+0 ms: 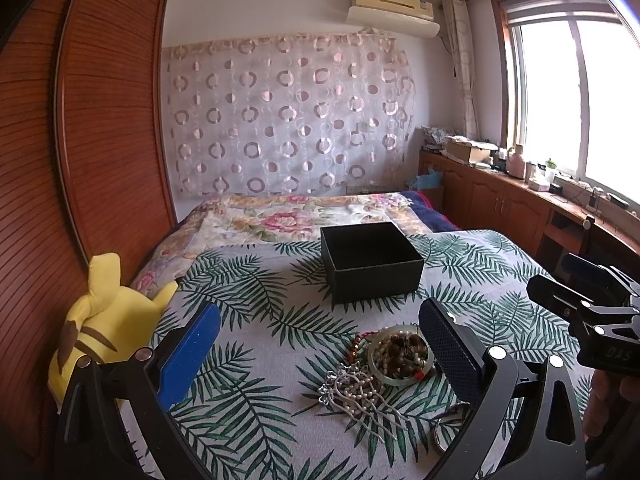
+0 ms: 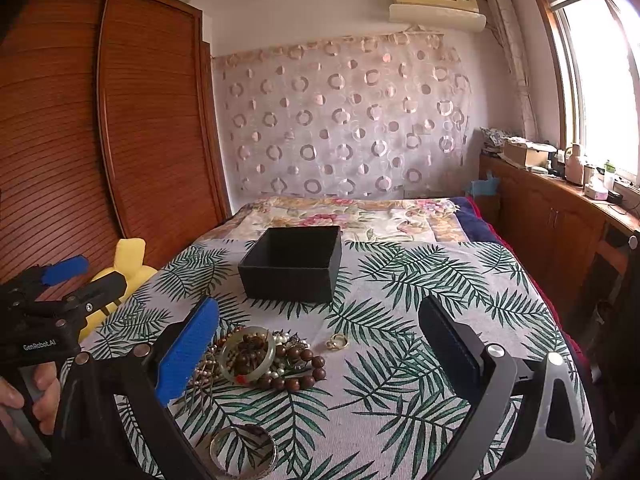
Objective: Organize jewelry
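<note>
Bedroom scene: a bed (image 1: 248, 360) covered with a leaf-print sheet is used as the work surface, with a wardrobe (image 1: 100, 120) on 1 side and a window (image 1: 580, 92) on the other. A black box (image 1: 370, 262) is set open and apparently empty near the sheet's middle. All jewelry is still out of it: a tangled pile (image 2: 260, 354) of a jade bangle, brown beads and pearls lies just in front of the box, a silver comb (image 1: 356, 396) on the near side of the pile, a small ring (image 2: 337, 342) between pile and box to the right, and a metal bangle (image 2: 244, 450) nearest the camera.

The left gripper (image 1: 320, 344) is held above the pile with fingers spread wide, nothing gripped. The right gripper (image 2: 316, 336) is likewise wide open and empty, with the ring between its fingers in the view.

The step in hand is judged to be the first pick. 1 piece should be taken at a time, best the jade bangle by its rim, since the strands are tangled and others may be dragged along. The soft sheet may give under pressing.

Open room is ample around the box and to its right; a yellow plush (image 1: 100, 320) sits at the bed's left edge, well apart from the pile. The box rim must be cleared before release.
</note>
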Demonstrator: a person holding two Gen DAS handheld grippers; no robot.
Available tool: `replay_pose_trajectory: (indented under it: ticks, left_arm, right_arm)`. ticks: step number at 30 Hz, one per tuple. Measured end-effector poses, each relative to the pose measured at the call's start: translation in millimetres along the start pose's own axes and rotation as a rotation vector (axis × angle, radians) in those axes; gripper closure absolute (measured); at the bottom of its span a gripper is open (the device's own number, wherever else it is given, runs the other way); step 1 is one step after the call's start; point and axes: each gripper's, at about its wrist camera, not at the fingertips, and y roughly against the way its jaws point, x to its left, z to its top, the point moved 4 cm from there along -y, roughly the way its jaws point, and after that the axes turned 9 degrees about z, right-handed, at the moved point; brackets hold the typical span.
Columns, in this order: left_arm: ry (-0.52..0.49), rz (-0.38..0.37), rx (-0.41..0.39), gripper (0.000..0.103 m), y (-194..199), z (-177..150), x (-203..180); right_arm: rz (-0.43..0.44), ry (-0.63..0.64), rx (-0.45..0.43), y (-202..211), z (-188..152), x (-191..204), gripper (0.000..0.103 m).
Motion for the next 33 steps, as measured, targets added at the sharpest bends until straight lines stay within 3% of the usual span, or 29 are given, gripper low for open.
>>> replay_pose_trajectory:
  ticks: [33]
  left_arm:
    - [0.007,-0.003,-0.009,0.007,3.9,5.1,-0.9]
  right_arm:
    - [0.001,0.003,0.003,-1.0,-3.4,2.1,0.002]
